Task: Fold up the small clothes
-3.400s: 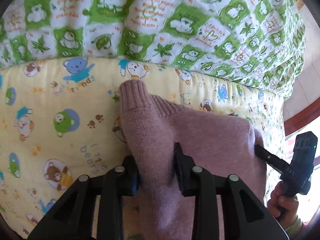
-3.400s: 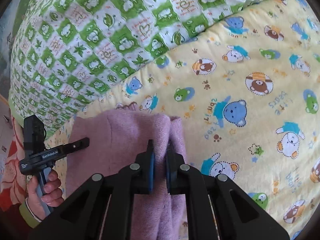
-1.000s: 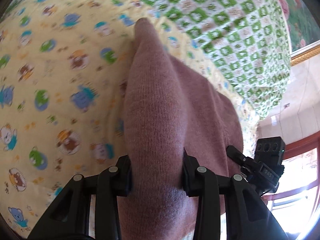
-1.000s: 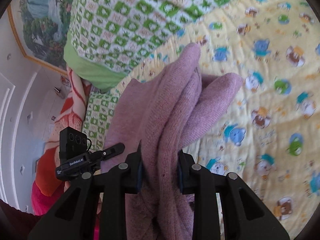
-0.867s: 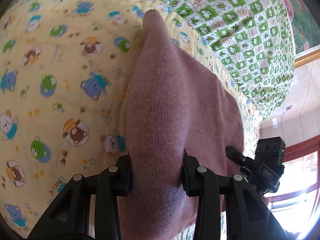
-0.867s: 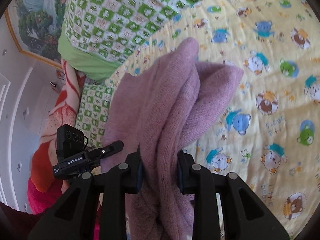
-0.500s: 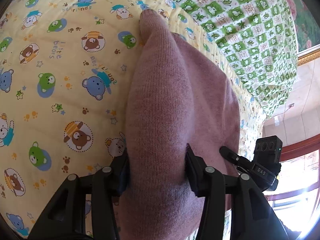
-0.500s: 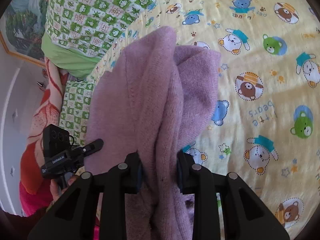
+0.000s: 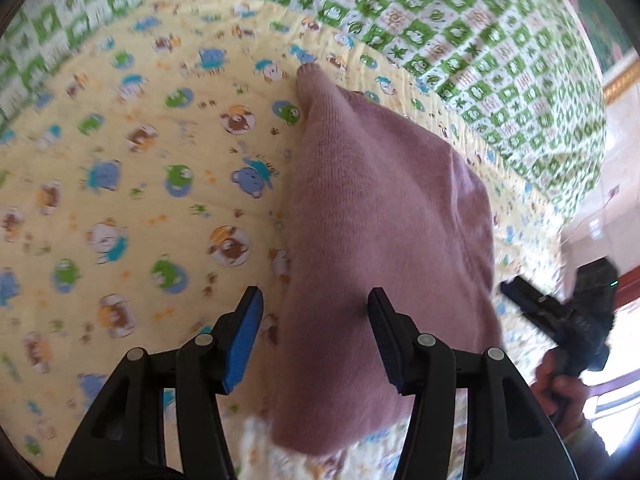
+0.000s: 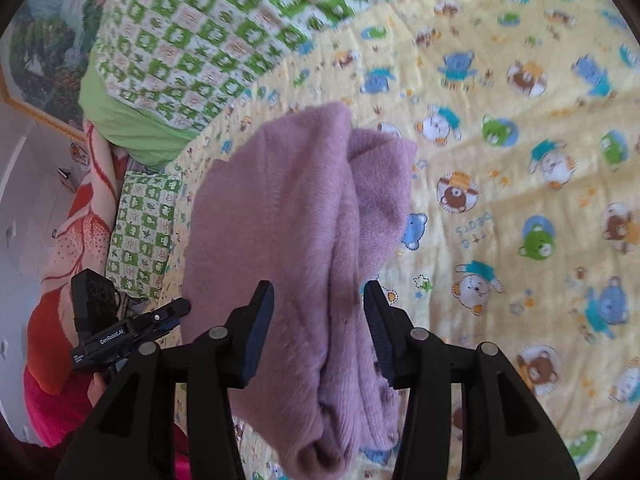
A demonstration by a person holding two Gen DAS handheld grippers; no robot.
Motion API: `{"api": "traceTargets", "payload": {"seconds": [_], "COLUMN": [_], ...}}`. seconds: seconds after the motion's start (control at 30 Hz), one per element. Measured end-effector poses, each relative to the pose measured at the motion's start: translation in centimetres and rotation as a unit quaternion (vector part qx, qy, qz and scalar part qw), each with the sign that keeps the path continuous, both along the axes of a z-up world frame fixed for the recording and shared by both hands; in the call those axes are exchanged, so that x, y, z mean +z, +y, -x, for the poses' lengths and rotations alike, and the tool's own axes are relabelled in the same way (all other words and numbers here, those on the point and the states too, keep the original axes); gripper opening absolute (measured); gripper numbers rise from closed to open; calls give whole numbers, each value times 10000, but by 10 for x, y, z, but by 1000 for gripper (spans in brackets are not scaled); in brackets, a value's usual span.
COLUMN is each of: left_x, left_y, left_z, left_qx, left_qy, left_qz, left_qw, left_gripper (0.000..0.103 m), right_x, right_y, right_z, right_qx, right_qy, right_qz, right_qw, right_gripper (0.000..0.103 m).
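Observation:
A folded mauve knitted sweater [image 9: 380, 216] lies on the yellow bear-print quilt [image 9: 120, 200]. My left gripper [image 9: 316, 336] is open, its fingers spread on either side of the sweater's near end, holding nothing. In the right wrist view the sweater [image 10: 296, 232] shows as a thick fold with layered edges at the near end. My right gripper [image 10: 318, 328] is open too, its fingers on either side of that end. Each gripper shows in the other's view: the right one [image 9: 560, 320] at the right, the left one [image 10: 128, 328] at the lower left.
A green-and-white checked blanket [image 9: 460, 32] is bunched along the far side of the quilt. It shows again in the right wrist view [image 10: 208, 32] with an orange-red patterned cloth [image 10: 68, 240] at the left. A floor and a window area [image 9: 616, 380] lie beyond the bed's right edge.
Both grippers have opened and let go of the sweater, which now rests on the quilt. Before that they carried it, gripped, across the quilt and lowered it.

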State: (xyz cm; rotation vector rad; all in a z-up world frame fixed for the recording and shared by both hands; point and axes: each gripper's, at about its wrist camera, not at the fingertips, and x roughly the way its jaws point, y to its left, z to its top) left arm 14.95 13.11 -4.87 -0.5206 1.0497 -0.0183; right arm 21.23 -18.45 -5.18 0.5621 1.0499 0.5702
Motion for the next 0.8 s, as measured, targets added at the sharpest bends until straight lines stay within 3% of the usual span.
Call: {"api": "traceTargets", "payload": {"seconds": [0.13,0.27,0.43,0.57,0.63,0.7,0.8], "left_x": [3,-7,-21,-35,-40,-43,-39], "left_y": [-9,-17,-22,-24,-25,-25,-23], "left_z": [24,32,28,24,23,23,30], "left_qx": [-112,-201,-219,-344,-396,-440,-562], "left_qy": [40,223,355,501,527,532,578], "left_qz": [-246,-364,-359,-337,-340,-380,-304], "left_qw": [9996,9989,9985,9976,9972,9969,9963], "left_gripper": [55,55,55,58,60,62,62], "right_x": [28,43,20,-18,-35,-41,-35], "right_y": [1,26,58,54,48,43,38], "right_z": [31,57,67,62,60,60,64], "right_qx": [-58,437,870,724,602,516,303], "right_qy": [-650,-1008,-789,-310,-126,-138,-136], "right_qz": [292,414,841,1173,1280,1316,1152], "right_qw": [9974,9931,9895,9900,9899,9899,9928], "right_gripper": [48,46,34,33,25,15,16]}}
